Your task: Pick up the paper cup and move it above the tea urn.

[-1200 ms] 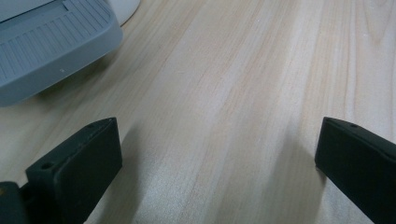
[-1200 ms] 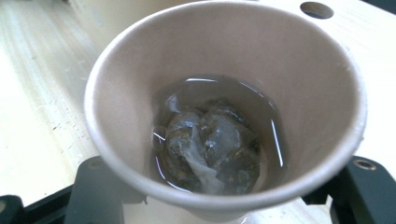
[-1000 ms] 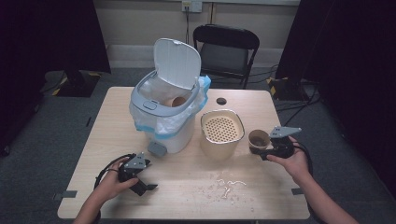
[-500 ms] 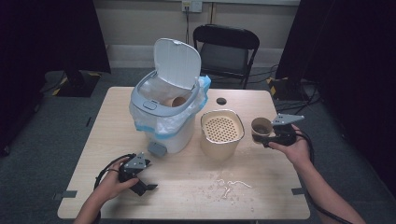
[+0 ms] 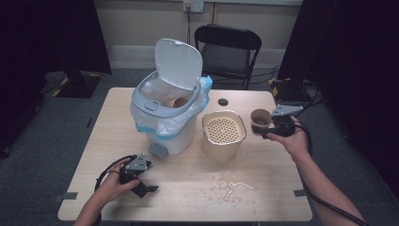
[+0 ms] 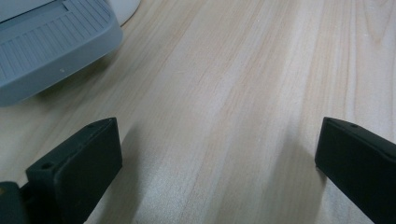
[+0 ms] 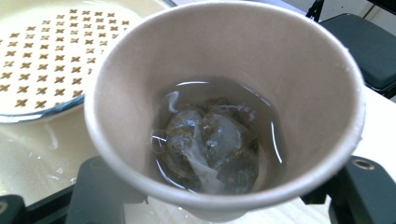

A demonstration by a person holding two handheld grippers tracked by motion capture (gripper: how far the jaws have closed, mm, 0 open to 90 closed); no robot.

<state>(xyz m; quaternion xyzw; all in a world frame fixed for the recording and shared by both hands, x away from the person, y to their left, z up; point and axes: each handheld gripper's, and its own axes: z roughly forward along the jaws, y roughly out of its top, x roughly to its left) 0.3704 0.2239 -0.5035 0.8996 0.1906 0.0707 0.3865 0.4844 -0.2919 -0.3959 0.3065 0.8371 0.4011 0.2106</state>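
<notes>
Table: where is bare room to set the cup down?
The table is bare along its left edge beside the bin, and at the right edge under the cup. Crowded: the middle, with bin and strainer tub, and the crumbs at front.

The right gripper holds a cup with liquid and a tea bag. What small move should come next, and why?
Probably carry the cup left over the strainer beside it, keeping it upright. The right gripper grips it, liquid and a tea bag remain inside, and the strainer could catch the bag.
</notes>
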